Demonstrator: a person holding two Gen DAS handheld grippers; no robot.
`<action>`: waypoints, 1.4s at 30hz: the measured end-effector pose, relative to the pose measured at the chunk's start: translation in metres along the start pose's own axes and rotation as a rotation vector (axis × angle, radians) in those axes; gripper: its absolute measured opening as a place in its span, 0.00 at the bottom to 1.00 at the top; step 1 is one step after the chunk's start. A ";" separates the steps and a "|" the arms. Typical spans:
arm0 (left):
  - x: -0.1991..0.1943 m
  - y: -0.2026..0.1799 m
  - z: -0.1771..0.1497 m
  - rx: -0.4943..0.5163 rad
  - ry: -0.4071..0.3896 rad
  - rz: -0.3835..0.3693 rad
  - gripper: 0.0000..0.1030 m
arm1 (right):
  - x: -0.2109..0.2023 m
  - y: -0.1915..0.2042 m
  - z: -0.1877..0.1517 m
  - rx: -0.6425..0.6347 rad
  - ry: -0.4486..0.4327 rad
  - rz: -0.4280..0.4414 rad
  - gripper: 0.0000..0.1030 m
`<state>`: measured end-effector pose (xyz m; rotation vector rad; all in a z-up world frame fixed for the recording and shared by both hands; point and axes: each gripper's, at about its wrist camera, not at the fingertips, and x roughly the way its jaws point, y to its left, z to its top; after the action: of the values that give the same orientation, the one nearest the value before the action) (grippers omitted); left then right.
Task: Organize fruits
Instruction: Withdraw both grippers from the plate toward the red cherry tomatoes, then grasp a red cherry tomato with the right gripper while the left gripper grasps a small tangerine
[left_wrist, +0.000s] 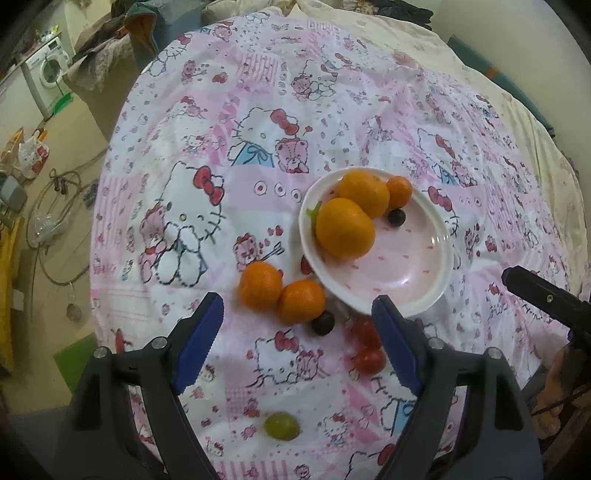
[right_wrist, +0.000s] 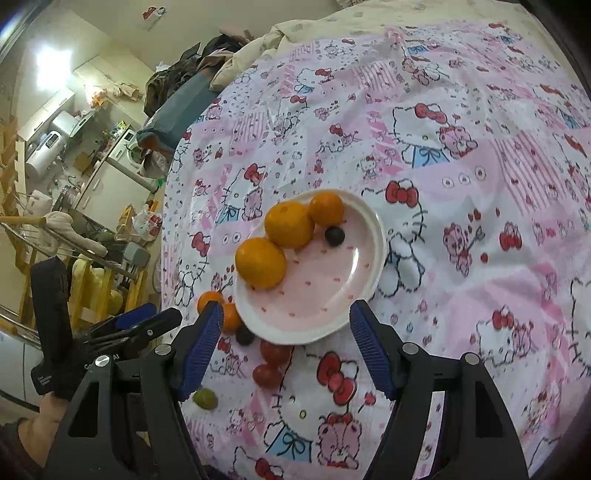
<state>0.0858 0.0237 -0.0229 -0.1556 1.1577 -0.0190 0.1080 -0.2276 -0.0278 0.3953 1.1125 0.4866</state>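
The shallow white plate with a pink spotted inside (left_wrist: 424, 291) lies on a pink and white cartoon-cat bedsheet (left_wrist: 258, 110) spread over the bed. On the plate there are three round orange mandarins and one small dark grape (left_wrist: 396, 217).

Six fruits are not yet on the plate. In the left wrist view, the two loose orange mandarins (left_wrist: 280, 291) touch each other at about 8 o'clock from the plate, and a second dark round grape (left_wrist: 322, 323) lies just beside them. Two small red cherry tomatoes (left_wrist: 367, 345) lie at about 6 o'clock from the plate, and a pale green grape (left_wrist: 281, 425) lies alone, nearer to the camera.

The loose mandarins lie straight ahead of the left gripper (left_wrist: 297, 319), at 12 o'clock, a little toward its left finger. They are round, so no long axis matters. Its blue fingers are wide apart and hold nothing. The right gripper (right_wrist: 286, 326) is also spread wide and empty; it faces the near rim of the plate, with the tomatoes between its fingers but lower, probably not touching. I judge the left gripper is nearer to the mandarins, and the right one to the tomatoes.
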 end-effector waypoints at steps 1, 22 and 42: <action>-0.001 0.001 -0.002 -0.002 0.003 -0.002 0.78 | 0.000 0.000 -0.002 0.002 0.001 0.001 0.71; 0.003 0.010 -0.003 -0.090 -0.009 0.017 0.78 | 0.051 0.003 -0.033 0.027 0.187 0.006 0.71; 0.009 0.037 0.000 -0.227 0.027 0.037 0.78 | 0.129 0.029 -0.065 -0.074 0.396 -0.031 0.36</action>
<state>0.0873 0.0595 -0.0363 -0.3363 1.1878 0.1437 0.0898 -0.1281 -0.1348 0.2197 1.4753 0.5927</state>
